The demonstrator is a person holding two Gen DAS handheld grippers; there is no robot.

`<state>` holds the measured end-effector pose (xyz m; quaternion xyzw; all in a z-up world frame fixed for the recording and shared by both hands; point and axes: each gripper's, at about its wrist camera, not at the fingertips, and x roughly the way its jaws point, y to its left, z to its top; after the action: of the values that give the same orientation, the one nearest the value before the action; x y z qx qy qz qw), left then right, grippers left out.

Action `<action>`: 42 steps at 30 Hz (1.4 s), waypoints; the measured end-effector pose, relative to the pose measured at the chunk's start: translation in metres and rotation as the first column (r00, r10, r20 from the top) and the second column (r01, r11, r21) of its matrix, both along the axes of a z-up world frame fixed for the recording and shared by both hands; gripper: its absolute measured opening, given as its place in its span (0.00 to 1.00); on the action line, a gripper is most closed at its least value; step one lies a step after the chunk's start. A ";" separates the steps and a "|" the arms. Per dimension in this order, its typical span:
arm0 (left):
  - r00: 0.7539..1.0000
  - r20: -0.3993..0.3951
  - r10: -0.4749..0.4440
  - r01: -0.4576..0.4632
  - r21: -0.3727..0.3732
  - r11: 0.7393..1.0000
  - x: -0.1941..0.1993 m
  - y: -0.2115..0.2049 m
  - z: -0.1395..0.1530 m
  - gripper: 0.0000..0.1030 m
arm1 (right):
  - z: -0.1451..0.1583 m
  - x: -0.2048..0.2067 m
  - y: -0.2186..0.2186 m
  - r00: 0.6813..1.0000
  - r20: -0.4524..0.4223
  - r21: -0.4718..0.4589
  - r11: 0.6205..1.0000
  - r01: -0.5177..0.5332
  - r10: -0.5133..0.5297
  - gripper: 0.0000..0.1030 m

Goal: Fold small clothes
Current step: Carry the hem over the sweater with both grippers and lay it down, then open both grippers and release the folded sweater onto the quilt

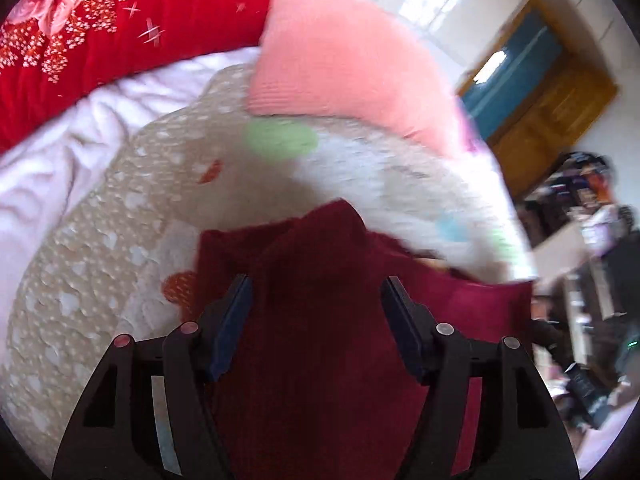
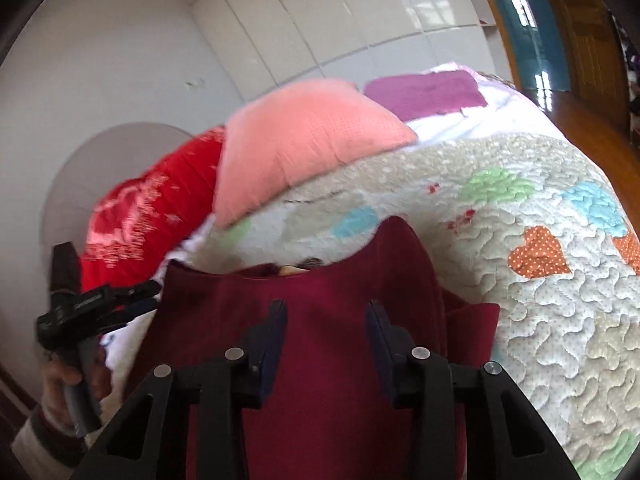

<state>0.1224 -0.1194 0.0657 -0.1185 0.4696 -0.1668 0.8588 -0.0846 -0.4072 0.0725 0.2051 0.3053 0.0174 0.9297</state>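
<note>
Releasing dark red garment (image 1: pixel 320 320) onto quilted bedspread (image 1: pixel 100 240), judged as end of one fold pass. Garment lies on bedspread, near side of pink pillow (image 1: pixel 340 60). Left claw (image 1: pixel 316 304) spread wide, nothing pinched; cloth lies beneath and between fingers, pads clear of it. Right claw (image 2: pixel 327 320) parted less, likewise clutching nothing (fabric below, contact unclear). Next move calls for finding free edge or sleeve of garment, pinching it, carrying it across middle.

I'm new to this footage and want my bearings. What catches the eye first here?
A dark red garment fills the foreground on the quilt, lying between the open fingers of the right hand-held gripper. Behind it a pink pillow leans on a red floral blanket.
</note>
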 end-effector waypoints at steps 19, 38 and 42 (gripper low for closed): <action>0.995 0.052 0.091 -0.096 0.123 0.988 -0.018 0.020 -0.006 0.64 | -0.021 -0.031 0.014 0.992 -0.108 -0.103 0.993 0.059 -0.070 0.48; 0.989 0.148 -0.003 -0.024 0.181 0.983 -0.134 0.014 0.016 0.64 | -0.024 -0.102 0.091 0.989 -0.105 -0.203 0.976 0.081 -0.104 0.48; 0.993 0.121 -0.001 -0.019 0.171 0.985 -0.145 0.017 0.016 0.64 | -0.029 -0.107 0.090 0.982 -0.121 -0.214 0.970 0.115 -0.143 0.48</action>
<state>-0.0224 -0.1026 0.0817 -0.0357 0.4289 -0.1287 0.8934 -0.1915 -0.3175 0.0435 0.1276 0.3538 -0.0888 0.9223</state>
